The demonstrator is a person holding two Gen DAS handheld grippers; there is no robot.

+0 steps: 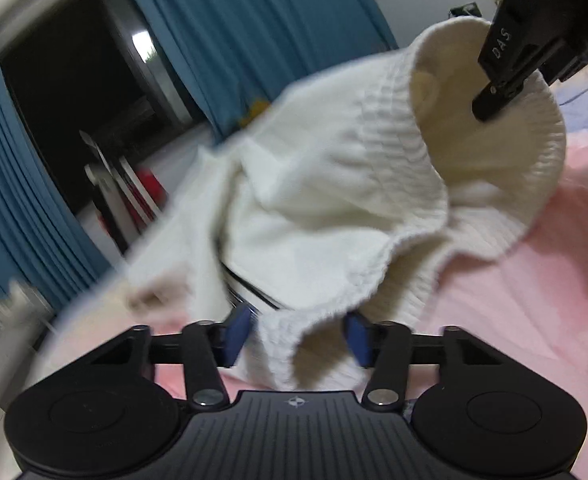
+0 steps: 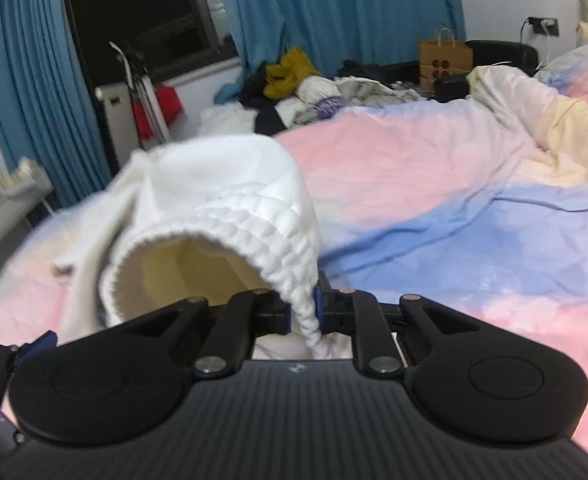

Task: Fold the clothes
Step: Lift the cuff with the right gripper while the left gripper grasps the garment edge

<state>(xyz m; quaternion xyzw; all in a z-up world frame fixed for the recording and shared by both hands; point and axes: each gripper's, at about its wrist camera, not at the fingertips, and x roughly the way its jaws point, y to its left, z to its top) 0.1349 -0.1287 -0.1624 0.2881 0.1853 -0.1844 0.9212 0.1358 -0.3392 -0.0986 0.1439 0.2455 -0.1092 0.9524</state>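
The bed (image 2: 434, 184), under its pink, blue and cream duvet, filled most of what I saw, and everything else sat around it. Beyond its far edge hung the teal curtains (image 2: 346, 4) on both sides of a dark window (image 2: 133, 4). On the bed's far side lay a heap of clothes (image 2: 294, 80), with a brown paper bag (image 2: 446, 58) standing just beside the heap.

Over the near part of the bed I held the white knit sweater (image 2: 221, 200), lifted off the duvet at its ribbed hem and sagging toward the covers. Its long axis ran away from me toward the curtains, with the open ribbed hem facing back at my grippers; through the opening the cream inner side showed. The far end of the garment was blurred, so I could not tell how the sleeves lay.

My right gripper (image 2: 308, 314) was clamped on the ribbed hem, the thick edge pinched tight between its blue pads (image 2: 318, 304). My left gripper (image 1: 298, 334) had its blue pads (image 1: 235, 336) well apart, with a fold of the hem hanging down between them; I could not tell whether either pad touched the knit. In the left wrist view my right gripper (image 1: 494, 96) entered from above, gripping the hem's far rim.
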